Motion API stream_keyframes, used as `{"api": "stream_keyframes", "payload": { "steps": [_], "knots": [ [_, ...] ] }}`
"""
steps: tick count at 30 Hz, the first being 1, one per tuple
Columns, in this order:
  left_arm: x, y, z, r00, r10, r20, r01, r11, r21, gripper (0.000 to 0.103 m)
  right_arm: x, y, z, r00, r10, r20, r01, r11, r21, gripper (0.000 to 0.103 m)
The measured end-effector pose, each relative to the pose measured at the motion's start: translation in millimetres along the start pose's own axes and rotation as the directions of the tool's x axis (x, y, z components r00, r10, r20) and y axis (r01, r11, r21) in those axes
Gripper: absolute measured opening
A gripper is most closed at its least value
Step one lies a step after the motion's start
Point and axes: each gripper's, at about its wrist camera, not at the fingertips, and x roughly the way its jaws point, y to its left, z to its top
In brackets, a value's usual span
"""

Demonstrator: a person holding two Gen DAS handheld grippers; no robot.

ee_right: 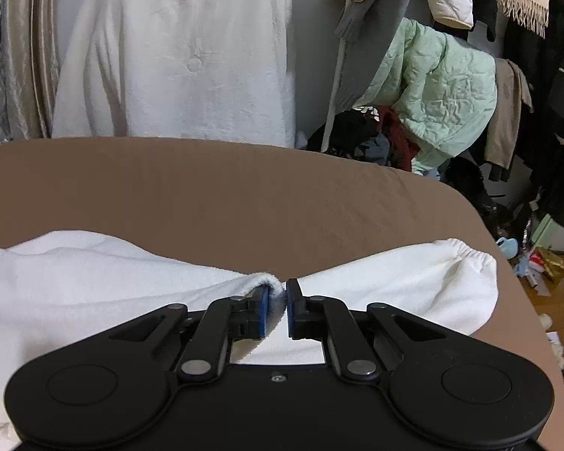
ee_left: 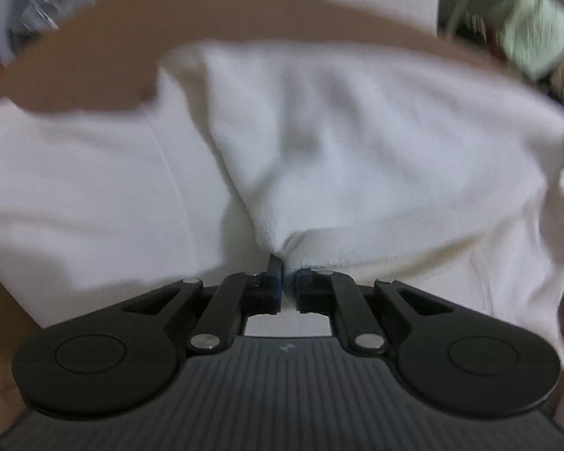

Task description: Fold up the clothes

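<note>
A white fleece garment point(ee_left: 338, 139) lies spread over a brown bed surface point(ee_left: 244, 11). My left gripper point(ee_left: 286, 270) is shut on a pinched corner of the fleece, which rises from its tips as a folded flap. In the right wrist view the same white garment point(ee_right: 75, 274) stretches across the brown bed surface point(ee_right: 244, 195), with an elastic cuff point(ee_right: 466, 253) at its right end. My right gripper point(ee_right: 282, 293) is shut on a bunched edge of the fleece between its blue pads. The left wrist view is blurred by motion.
A white robe point(ee_right: 176, 60) hangs behind the bed. To the right a pale green quilted jacket point(ee_right: 443, 82), dark clothes point(ee_right: 368, 131) and hanging coats crowd a rack. Clutter lies on the wooden floor point(ee_right: 545, 263) past the bed's right edge.
</note>
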Motion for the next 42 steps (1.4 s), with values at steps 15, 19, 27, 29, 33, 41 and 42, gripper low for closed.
{"api": "stream_keyframes", "payload": {
  "steps": [15,19,27,29,33,41,42],
  "knots": [
    [18.0,45.9,291.3,0.891,0.331,0.312,-0.366,0.928,0.062,0.004,0.5,47.8,193.1,0.947,0.264,0.183,-0.275,0.96,0.041,0.008],
    [58.8,64.9,361.0,0.895,0.346,0.283,-0.372,0.928,0.041,0.004,32.4,80.4,256.2,0.947,0.273,0.167,-0.273,0.962,-0.021,0.008],
    [189.9,84.9,385.6,0.906,0.386,0.172,-0.396,0.918,0.022,0.004,171.3,130.2,281.9,0.985,0.167,0.027,-0.163,0.979,-0.12,0.008],
    [216.2,84.9,376.4,0.905,0.395,0.159,-0.406,0.912,0.048,0.004,203.4,139.9,272.9,0.991,0.131,0.004,-0.129,0.982,-0.135,0.007],
    [254.6,91.7,368.3,0.91,0.396,0.122,-0.406,0.911,0.07,0.004,248.7,160.8,257.0,0.999,0.048,0.002,-0.047,0.978,-0.205,0.007],
    [276.0,141.9,378.3,0.969,0.245,0.037,-0.236,0.959,-0.155,0.019,291.9,141.2,246.9,0.992,0.108,-0.068,-0.113,0.991,-0.072,0.056],
    [268.5,146.4,377.6,0.975,0.207,0.078,-0.191,0.965,-0.179,0.019,295.7,136.6,246.4,0.989,0.124,-0.077,-0.128,0.991,-0.046,0.058]
  ]
}}
